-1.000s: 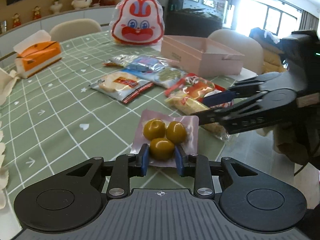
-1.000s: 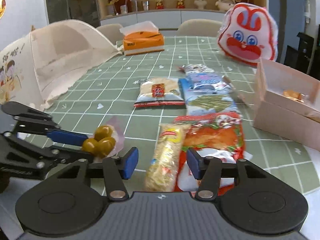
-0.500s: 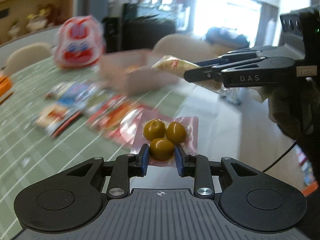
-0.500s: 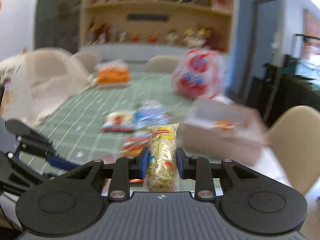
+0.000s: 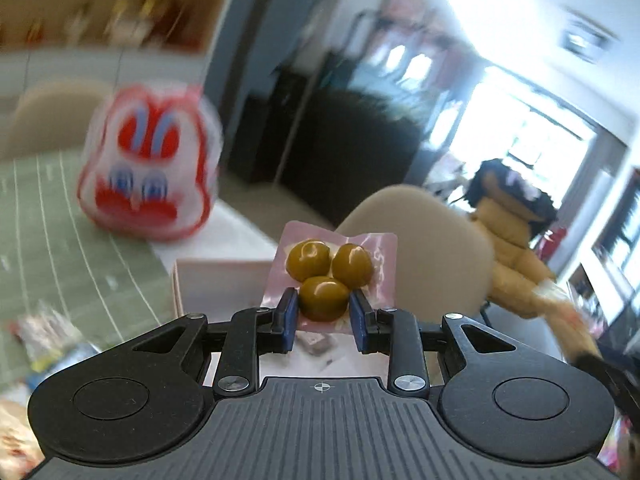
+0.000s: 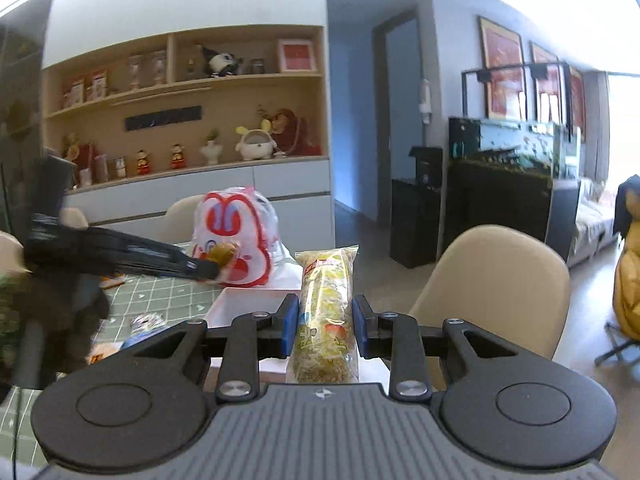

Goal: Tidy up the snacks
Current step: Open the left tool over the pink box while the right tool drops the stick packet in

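Left wrist view: our left gripper [image 5: 323,314] clamps the olive pouch [image 5: 334,276] at frame centre; our right gripper [image 6: 325,325] clamps the noodle pack [image 6: 326,312].

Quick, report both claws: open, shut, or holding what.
Left claw: shut on the olive packet.
Right claw: shut on the noodle snack pack.

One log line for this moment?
left: shut on olive pack | right: shut on noodle pack | both above box
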Tool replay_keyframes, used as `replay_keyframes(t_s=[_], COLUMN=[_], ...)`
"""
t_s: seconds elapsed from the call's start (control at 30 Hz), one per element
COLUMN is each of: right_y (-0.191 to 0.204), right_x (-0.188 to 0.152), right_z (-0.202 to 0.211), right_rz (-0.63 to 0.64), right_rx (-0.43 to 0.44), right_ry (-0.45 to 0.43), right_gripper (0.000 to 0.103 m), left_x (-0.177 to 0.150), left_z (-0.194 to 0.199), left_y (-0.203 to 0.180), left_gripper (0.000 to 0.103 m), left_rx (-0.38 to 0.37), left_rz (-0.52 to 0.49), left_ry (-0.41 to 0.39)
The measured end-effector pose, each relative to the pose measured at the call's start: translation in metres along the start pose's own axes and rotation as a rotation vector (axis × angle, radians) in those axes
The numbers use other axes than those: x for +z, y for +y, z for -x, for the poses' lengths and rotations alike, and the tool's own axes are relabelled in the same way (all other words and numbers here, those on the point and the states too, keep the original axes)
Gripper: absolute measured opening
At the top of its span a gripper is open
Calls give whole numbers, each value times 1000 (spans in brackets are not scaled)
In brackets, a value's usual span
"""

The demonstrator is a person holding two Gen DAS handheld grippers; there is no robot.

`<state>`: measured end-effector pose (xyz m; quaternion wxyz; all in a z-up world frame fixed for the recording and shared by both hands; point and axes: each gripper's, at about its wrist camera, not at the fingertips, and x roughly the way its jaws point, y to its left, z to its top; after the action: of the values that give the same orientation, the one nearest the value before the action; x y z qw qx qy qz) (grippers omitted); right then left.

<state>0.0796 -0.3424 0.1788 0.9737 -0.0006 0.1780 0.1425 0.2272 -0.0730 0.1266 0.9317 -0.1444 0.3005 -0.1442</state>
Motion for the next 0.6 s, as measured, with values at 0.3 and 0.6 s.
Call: replay_keyframes(t_s=[0.3,0.6], right_y=[-25,9], right_x=[-14,-20], right_z=[-77,-165], right_rz=[-94,-181], right_rx=[12,140], right_ry=[103,228], right_gripper=[28,28], left_x=[-23,-19], left_z=[-81,21], left_y=[61,92], left_gripper=[29,29], left_rx=[-35,-7], left_rz=[143,49], left_ry=[130,-62])
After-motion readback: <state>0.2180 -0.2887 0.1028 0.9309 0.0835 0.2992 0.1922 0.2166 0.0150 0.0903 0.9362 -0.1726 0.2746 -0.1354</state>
